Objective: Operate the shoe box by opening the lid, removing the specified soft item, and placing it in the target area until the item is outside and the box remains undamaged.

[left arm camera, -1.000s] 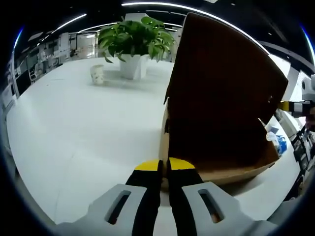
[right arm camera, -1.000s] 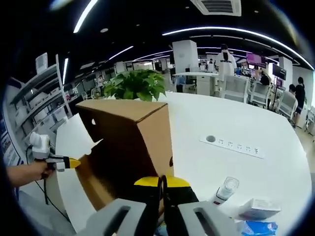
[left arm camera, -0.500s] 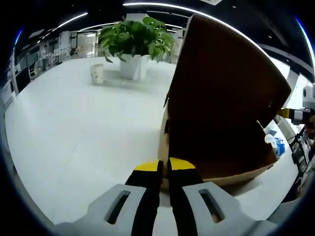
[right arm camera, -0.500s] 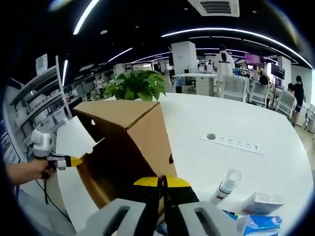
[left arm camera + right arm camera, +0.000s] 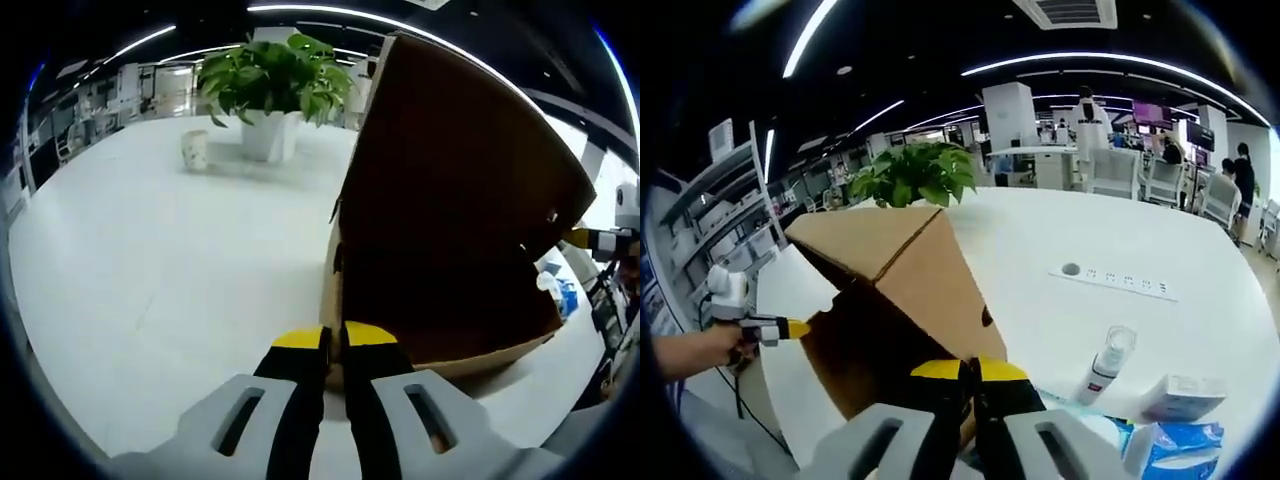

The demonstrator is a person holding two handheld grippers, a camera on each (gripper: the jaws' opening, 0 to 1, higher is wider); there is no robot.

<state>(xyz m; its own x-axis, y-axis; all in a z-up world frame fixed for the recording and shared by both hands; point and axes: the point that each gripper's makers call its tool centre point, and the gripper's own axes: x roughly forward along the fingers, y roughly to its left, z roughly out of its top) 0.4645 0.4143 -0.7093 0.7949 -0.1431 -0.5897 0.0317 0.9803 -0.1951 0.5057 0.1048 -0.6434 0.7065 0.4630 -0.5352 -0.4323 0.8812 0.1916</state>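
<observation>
Landmark: the cardboard shoe box (image 5: 440, 300), sitting on a white table (image 5: 150, 260).

Left gripper view: the box lid (image 5: 460, 150) stands raised, its dark inner face turned toward the camera; the interior below it lies in shadow, contents not readable. The left gripper (image 5: 333, 338) has its yellow-tipped jaws pressed together, tips right at the near bottom edge of the box; whether they pinch the cardboard cannot be told. Beyond the box stands a potted plant (image 5: 272, 85) in a white pot, with a small cup (image 5: 194, 150) just beside the pot.

Right gripper view: the box (image 5: 905, 300) is seen from its outer side, lid tilted up. The right gripper (image 5: 970, 371) also has its jaws pressed together, tips at the box's near lower corner; any grip on the cardboard is unclear. The left gripper (image 5: 790, 328) shows at the box's far side, held by a hand (image 5: 710, 345). Near the box lie a clear bottle (image 5: 1110, 360), a white carton (image 5: 1185, 398) and a blue pack (image 5: 1170, 445).
</observation>
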